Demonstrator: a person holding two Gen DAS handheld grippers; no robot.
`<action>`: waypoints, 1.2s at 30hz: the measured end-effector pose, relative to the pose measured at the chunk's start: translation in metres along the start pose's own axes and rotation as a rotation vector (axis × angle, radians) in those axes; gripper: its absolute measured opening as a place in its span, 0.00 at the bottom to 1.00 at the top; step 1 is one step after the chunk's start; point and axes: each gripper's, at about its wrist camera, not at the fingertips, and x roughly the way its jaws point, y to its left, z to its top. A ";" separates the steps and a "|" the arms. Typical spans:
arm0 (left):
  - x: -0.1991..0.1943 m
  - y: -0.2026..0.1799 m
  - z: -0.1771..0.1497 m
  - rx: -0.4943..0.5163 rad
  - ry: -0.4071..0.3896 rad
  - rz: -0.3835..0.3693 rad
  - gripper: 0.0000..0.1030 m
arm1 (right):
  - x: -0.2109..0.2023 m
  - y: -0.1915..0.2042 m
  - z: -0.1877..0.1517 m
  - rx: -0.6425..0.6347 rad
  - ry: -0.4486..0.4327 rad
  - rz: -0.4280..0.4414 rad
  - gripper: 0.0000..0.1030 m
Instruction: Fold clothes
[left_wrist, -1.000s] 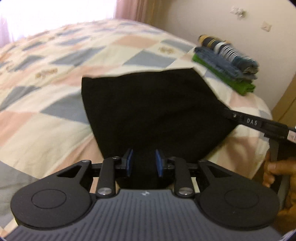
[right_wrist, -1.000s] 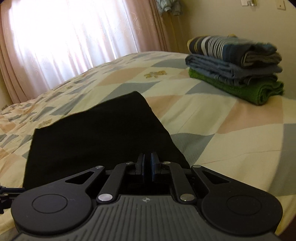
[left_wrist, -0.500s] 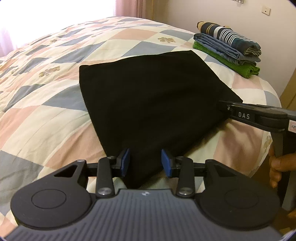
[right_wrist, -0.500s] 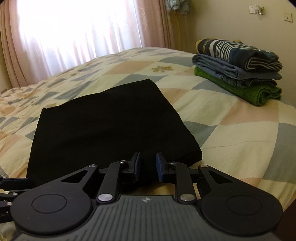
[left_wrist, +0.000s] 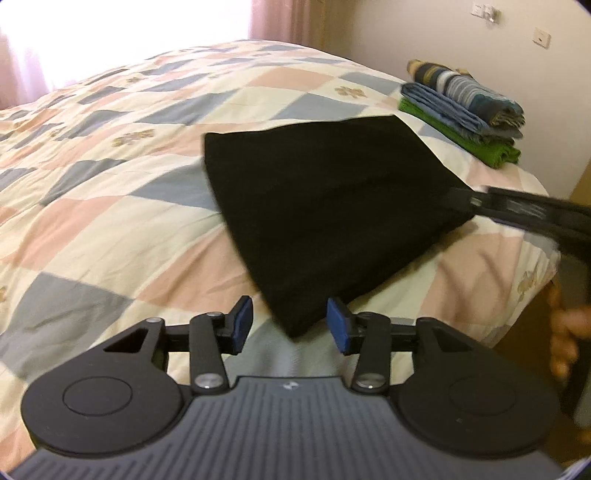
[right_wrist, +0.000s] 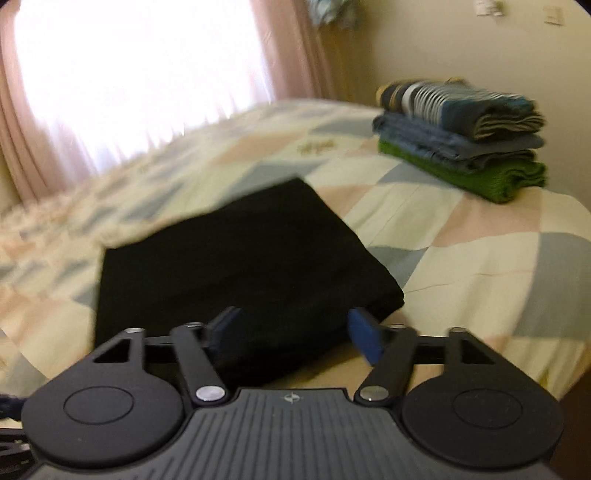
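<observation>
Both tongs released: my left gripper has just been opening, blue pads standing apart, and the near corner of the black garment pokes into the gap between them without touching either pad. My right gripper has also just been opening, now spread wide; the garment's near edge sits between its pads, blurred, no squeeze visible. In the left wrist view the garment lies folded flat on the patchwork quilt, occupying the centre of the frame, its right corner meeting the tip of the right gripper, which enters from the right edge. A hand shows at the lower right edge, blurred. Folded stack at upper right: green piece at the bottom, blue in the middle, striped on top, well apart from the black garment. In the right wrist view the same stack sits upper right, the garment centre-left, a bright curtained window fills the upper left. Wall plates at the top right of the left view. Right view is motion-blurred overall.
</observation>
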 end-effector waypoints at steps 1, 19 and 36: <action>-0.005 0.003 -0.002 -0.007 -0.003 0.005 0.41 | -0.012 0.002 -0.004 0.019 -0.011 0.008 0.77; -0.078 0.006 -0.047 -0.021 -0.048 -0.005 0.65 | -0.113 0.051 -0.043 -0.031 0.061 -0.149 0.98; -0.117 -0.005 -0.061 0.014 -0.100 -0.001 0.75 | -0.154 0.064 -0.051 -0.065 0.018 -0.123 0.99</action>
